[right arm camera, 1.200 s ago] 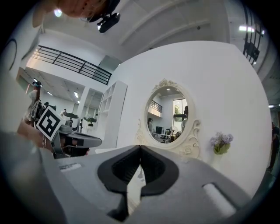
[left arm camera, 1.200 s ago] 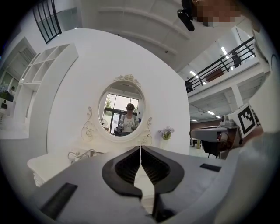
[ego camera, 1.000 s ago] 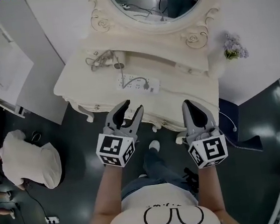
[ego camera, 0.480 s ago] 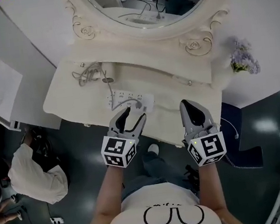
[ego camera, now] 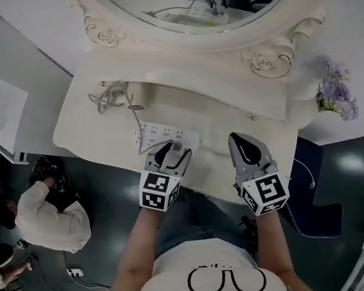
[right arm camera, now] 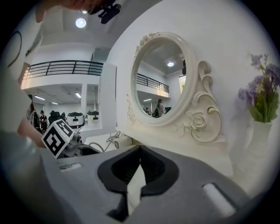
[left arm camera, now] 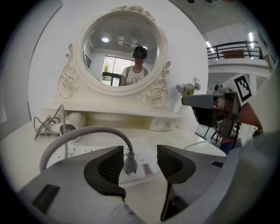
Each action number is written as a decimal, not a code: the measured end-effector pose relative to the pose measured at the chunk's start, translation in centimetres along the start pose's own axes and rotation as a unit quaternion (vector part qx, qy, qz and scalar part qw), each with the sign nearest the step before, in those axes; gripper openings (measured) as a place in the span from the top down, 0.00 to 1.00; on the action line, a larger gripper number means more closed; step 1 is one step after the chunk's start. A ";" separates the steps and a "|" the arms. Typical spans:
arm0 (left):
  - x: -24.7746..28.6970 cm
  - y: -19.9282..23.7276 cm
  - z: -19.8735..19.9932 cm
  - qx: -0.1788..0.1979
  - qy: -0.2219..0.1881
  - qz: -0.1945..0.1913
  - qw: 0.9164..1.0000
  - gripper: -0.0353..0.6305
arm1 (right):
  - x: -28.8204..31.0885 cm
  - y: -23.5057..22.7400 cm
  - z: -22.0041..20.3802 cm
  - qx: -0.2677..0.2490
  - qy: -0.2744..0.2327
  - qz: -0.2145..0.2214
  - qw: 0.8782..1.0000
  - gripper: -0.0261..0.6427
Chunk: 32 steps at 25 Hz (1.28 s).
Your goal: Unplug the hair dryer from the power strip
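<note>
At the far left of the head view a person in a white top [ego camera: 49,220] crouches on the dark floor, well apart from the cream dressing table with carved scrollwork [ego camera: 74,125]. On the table's upper left part lies the pale cream hair dryer [left arm camera: 66,128], just beside a loose tangle of cable [ego camera: 105,95]. Right of it, toward the table's front edge, I see the long white power strip [ego camera: 157,134], with the dryer's grey plug [left arm camera: 130,162] seated in it and its grey cord [left arm camera: 83,133] arching up and off to the left. My left gripper [ego camera: 173,150] hangs over that end of the strip with its jaws spread wide; the plug stands in the gap, closer to the left pad, and neither pad touches it. Further right, my right gripper [ego camera: 242,142] sits over the table's front edge with its jaws pressed together on nothing. Above, the oval mirror [ego camera: 204,4] fills the top centre, and purple flowers [ego camera: 337,93] stand at the far right.
</note>
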<state>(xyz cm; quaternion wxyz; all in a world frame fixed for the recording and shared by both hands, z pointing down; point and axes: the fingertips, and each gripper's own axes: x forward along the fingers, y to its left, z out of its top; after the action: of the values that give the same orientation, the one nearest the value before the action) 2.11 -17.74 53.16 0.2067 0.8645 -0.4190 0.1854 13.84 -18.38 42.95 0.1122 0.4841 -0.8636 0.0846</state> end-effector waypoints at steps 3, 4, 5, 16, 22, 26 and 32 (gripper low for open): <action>1.0 0.3 -0.5 0.005 0.011 0.009 1.000 0.63 | 0.5 0.0 -1.2 0.004 0.012 0.012 1.000 0.96; 1.2 0.4 -0.6 0.010 0.013 0.013 1.000 0.65 | 0.6 0.1 -1.6 0.005 0.017 0.015 1.000 0.96; 1.3 0.7 -0.7 0.014 0.014 0.020 1.000 0.68 | 0.7 0.3 -2.0 0.007 0.021 0.018 1.000 0.96; 1.5 1.8 -0.6 0.023 0.007 0.020 1.000 0.87 | 3.2 3.9 -6.0 0.007 0.082 0.057 0.995 0.96; 1.4 1.9 -0.7 0.030 0.007 0.000 1.000 0.87 | 6.1 7.0 -8.2 -0.026 0.109 0.123 0.986 0.80; 1.5 2.3 -0.8 0.039 0.014 0.001 0.999 0.87 | 7.8 8.4 -9.4 -0.080 0.130 0.168 0.974 0.76; 1.5 2.2 -0.8 0.050 0.024 -0.010 0.998 0.87 | 9.8 9.2 -11.3 -0.120 0.146 0.206 0.960 0.74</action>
<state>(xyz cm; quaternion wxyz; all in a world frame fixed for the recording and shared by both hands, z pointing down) 1.09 -19.54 55.07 0.1748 0.8731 -0.3956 0.2252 2.26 -18.79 56.16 0.2749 0.2615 -0.9225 0.0715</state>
